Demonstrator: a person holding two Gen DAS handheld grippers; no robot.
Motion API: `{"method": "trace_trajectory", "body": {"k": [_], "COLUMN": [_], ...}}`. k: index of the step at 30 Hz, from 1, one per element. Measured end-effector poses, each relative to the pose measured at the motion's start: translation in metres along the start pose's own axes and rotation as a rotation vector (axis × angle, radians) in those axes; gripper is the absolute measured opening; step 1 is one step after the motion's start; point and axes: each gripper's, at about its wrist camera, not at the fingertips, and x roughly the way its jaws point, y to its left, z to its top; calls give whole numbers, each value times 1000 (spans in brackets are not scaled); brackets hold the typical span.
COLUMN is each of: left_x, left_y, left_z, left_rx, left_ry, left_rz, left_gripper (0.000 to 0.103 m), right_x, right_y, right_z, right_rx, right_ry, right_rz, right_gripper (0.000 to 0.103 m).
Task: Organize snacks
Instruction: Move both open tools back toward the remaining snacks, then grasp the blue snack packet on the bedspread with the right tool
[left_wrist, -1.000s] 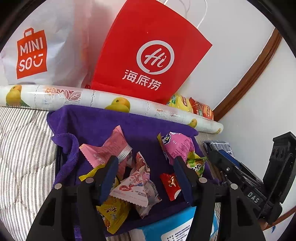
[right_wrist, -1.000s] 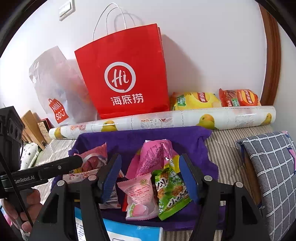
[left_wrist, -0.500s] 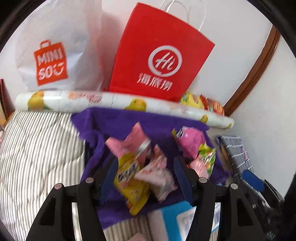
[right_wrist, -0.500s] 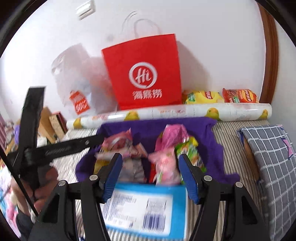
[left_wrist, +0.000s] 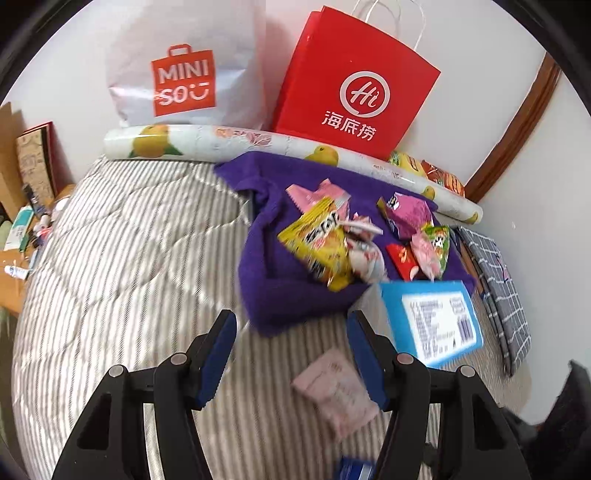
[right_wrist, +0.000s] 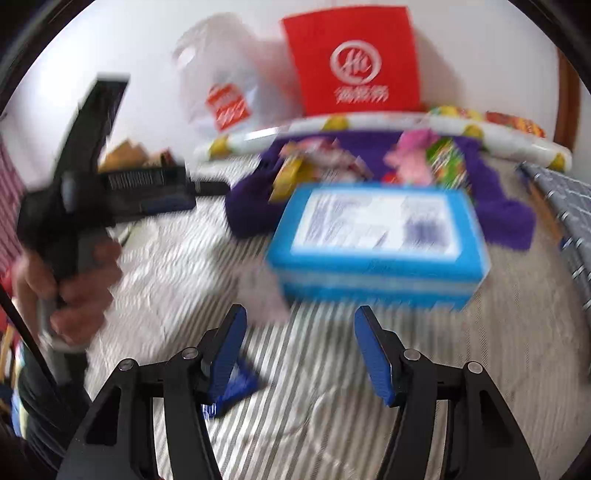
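Observation:
A pile of snack packets sits on a purple towel: a yellow packet, pink packets and a green one. A blue box lies in front of the towel; it shows blurred in the right wrist view. A pale pink packet lies on the striped bed between my left gripper's fingers. My left gripper is open and empty. My right gripper is open and empty, short of the blue box. A small blue packet lies by its left finger.
A red paper bag and a white MINISO bag stand against the wall behind a fruit-print roll. A grey checked cushion lies at the right. The left hand-held gripper shows in the right wrist view.
Both grippers have pulled back from the snack pile toward the near side of the bed. The blue box and a pale pink packet have come into view in front of them.

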Motion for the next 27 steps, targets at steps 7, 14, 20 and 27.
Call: {"method": "trace_trajectory", "body": {"k": [7,14,20,27], "left_x": [-30,-43,-45,-37], "left_y": [11,12,12,18], "left_z": [-17,-33,-39,-42], "left_rx": [14,33,49,35], "left_ry": [-21,-22,-9,12], "left_rz": [21,7,-21,-2], "left_gripper": [60,60,60,60], "right_x": [4,11,29,43], "right_y": [30,55,65,65], "right_z": [-41,-52,-54,-38], "right_rx": [-72,-197,-272,-255], "right_ry": [58,55,77,70], "right_rz": [80,46,-20,-66], "right_gripper": [66,85,87,84]}}
